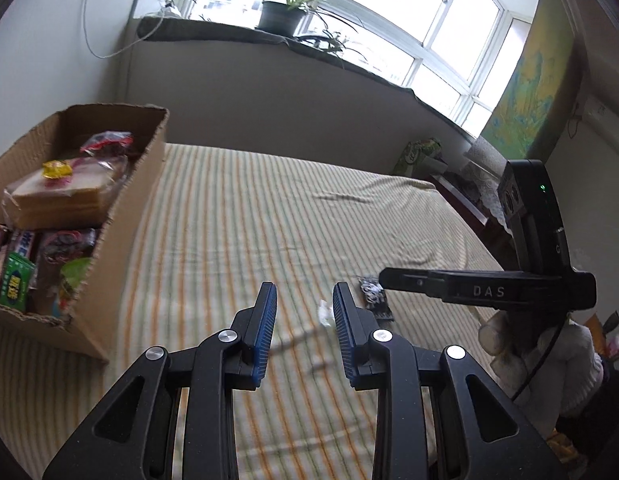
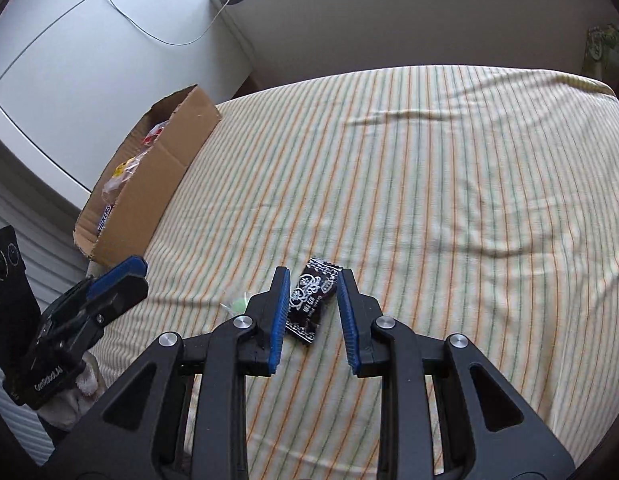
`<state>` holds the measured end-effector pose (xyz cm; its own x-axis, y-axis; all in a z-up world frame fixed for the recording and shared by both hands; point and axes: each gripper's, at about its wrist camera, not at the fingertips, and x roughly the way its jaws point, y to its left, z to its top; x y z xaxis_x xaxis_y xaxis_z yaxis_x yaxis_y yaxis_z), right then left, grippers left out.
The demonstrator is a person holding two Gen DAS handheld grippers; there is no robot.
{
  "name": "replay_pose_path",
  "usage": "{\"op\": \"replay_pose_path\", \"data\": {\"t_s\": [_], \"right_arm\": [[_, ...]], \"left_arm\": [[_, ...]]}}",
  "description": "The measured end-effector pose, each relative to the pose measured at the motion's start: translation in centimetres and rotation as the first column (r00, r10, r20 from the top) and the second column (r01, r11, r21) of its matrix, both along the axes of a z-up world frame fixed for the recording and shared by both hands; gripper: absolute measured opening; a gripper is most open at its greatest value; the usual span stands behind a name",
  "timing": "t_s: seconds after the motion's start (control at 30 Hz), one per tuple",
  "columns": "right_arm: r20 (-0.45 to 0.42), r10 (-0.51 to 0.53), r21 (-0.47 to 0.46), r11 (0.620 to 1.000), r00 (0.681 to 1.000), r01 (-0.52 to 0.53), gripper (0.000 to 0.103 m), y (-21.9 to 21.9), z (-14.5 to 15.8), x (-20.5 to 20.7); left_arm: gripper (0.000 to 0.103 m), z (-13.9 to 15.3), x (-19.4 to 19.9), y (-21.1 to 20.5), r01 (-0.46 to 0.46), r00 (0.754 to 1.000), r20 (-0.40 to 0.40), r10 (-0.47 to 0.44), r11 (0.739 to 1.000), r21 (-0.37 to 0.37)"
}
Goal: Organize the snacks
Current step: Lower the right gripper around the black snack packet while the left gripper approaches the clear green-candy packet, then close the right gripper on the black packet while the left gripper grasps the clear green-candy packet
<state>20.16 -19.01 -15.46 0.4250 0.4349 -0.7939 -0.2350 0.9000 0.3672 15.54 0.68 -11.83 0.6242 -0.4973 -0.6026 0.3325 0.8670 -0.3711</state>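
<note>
Looking along my right tool (image 2: 314, 271), I see it released, and the black snack packet (image 2: 309, 304) lies on the striped bed (image 2: 429, 200), seen between its parted pads. My left tool (image 1: 305, 292) is released and empty near a small wrapped candy (image 1: 324, 314); the cardboard box (image 1: 125, 216) holds other snacks

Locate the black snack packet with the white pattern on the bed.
In the right wrist view the black snack packet lies flat on the striped bedsheet, just beyond the right tool, with a small green-and-white sweet to its left.
</note>
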Motion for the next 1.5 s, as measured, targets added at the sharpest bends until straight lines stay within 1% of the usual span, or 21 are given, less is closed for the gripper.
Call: {"op": "replay_pose_path", "data": {"t_s": [0.1, 0.13, 0.17, 0.27, 0.37, 0.47, 0.57, 0.63, 0.77, 0.9, 1.0, 1.03, 1.07, 1.1, 1.2, 1.33, 1.4, 1.5], "right_arm": [[-0.024, 0.012, 0.007, 1.000, 1.000, -0.011, 0.025, -0.3, -0.6, 0.0], [-0.025, 0.020, 0.000, 1.000, 0.999, -0.020, 0.025, -0.1, -0.7, 0.0], [-0.025, 0.027, -0.004, 1.000, 0.999, -0.027, 0.025, 0.3, -0.9, 0.0], [-0.020, 0.046, -0.037, 0.998, 0.999, -0.047, 0.025, 1.4, -1.3, 0.3], [-0.006, 0.062, -0.063, 0.996, 0.998, -0.063, 0.025, 2.1, -1.5, 0.7], [-0.003, 0.077, -0.071, 0.995, 0.997, -0.077, 0.025, 2.0, -1.5, 0.9], [0.000, 0.079, -0.076, 0.994, 0.997, -0.079, 0.025, 1.6, -1.5, 0.9], [0.012, 0.076, -0.089, 0.993, 0.997, -0.075, 0.025, 1.1, -1.3, 0.9], [0.001, 0.066, -0.046, 0.997, 0.998, -0.066, 0.025, -0.1, -1.3, 0.8], [0.014, 0.091, -0.064, 0.994, 0.996, -0.090, 0.026, -0.1, -1.3, 0.3], [0.022, 0.114, -0.084, 0.990, 0.993, -0.112, 0.031, 0.3, -1.3, 0.1], [0.022, 0.121, -0.088, 0.989, 0.992, -0.119, 0.035, 0.5, -1.3, 0.1], [0.023, 0.126, -0.094, 0.988, 0.992, -0.124, 0.037, 0.6, -1.3, 0.1], [0.025, 0.132, -0.104, 0.986, 0.991, -0.129, 0.038, 0.8, -1.3, 0.2], [0.037, 0.141, -0.150, 0.980, 0.989, -0.134, 0.038, 1.3, -1.4, 0.2], [0.043, 0.153, -0.185, 0.972, 0.987, -0.142, 0.038, 1.6, -1.5, 0.4], [0.046, 0.167, -0.215, 0.964, 0.985, -0.154, 0.036, 2.0, -1.5, 0.4], [0.058, 0.185, -0.272, 0.948, 0.981, -0.163, 0.029, 2.6, -1.5, 0.1]], "left_arm": [[0.027, -0.7, -0.1, -1.3, 0.079, 0.995, -0.056, -0.082, 0.995, -0.066], [0.027, -0.9, -0.1, -1.6, 0.093, 0.992, -0.072, -0.099, 0.992, -0.080], [0.027, -1.1, 0.0, -2.0, 0.093, 0.992, -0.080, -0.100, 0.993, -0.076], [0.027, -1.7, 0.1, -2.8, 0.085, 0.992, -0.091, -0.085, 0.996, -0.007], [0.027, -2.1, 0.7, -3.2, 0.093, 0.989, -0.118, -0.094, 0.996, -0.013], [0.027, -2.3, 1.2, -3.9, 0.090, 0.989, -0.123, -0.087, 0.996, 0.021], [0.027, -2.4, 1.6, -4.9, 0.082, 0.991, -0.117, -0.072, 0.994, 0.075], [0.027, -2.6, 1.8, -5.2, 0.095, 0.989, -0.119, -0.084, 0.992, 0.087], [0.027, -2.9, 2.1, -6.2, 0.097, 0.990, -0.111, -0.081, 0.985, 0.141], [0.027, -3.1, 2.2, -6.9, 0.092, 0.993, -0.094, -0.076, 0.979, 0.179], [0.026, -3.1, 2.1, -6.9, 0.092, 0.993, -0.087, -0.077, 0.979, 0.184], [0.024, -3.1, 2.1, -6.8, 0.087, 0.994, -0.086, -0.072, 0.979, 0.185], [0.023, -3.3, 2.3, -7.0, 0.084, 0.994, -0.086, -0.069, 0.979, 0.184], [0.023, -3.3, 2.3, -6.9, 0.085, 0.994, -0.087, -0.070, 0.979, 0.183], [0.023, -3.3, 2.2, -6.9, 0.088, 0.994, -0.083, -0.073, 0.978, 0.189], [0.022, -3.1, 2.2, -6.8, 0.090, 0.994, -0.082, -0.076, 0.978, 0.189], [0.022, -3.1, 2.2, -6.8, 0.092, 0.994, -0.083, -0.077, 0.979, 0.184], [0.022, -3.1, 2.0, -6.7, 0.091, 0.994, -0.079, -0.077, 0.977, 0.191]]}}
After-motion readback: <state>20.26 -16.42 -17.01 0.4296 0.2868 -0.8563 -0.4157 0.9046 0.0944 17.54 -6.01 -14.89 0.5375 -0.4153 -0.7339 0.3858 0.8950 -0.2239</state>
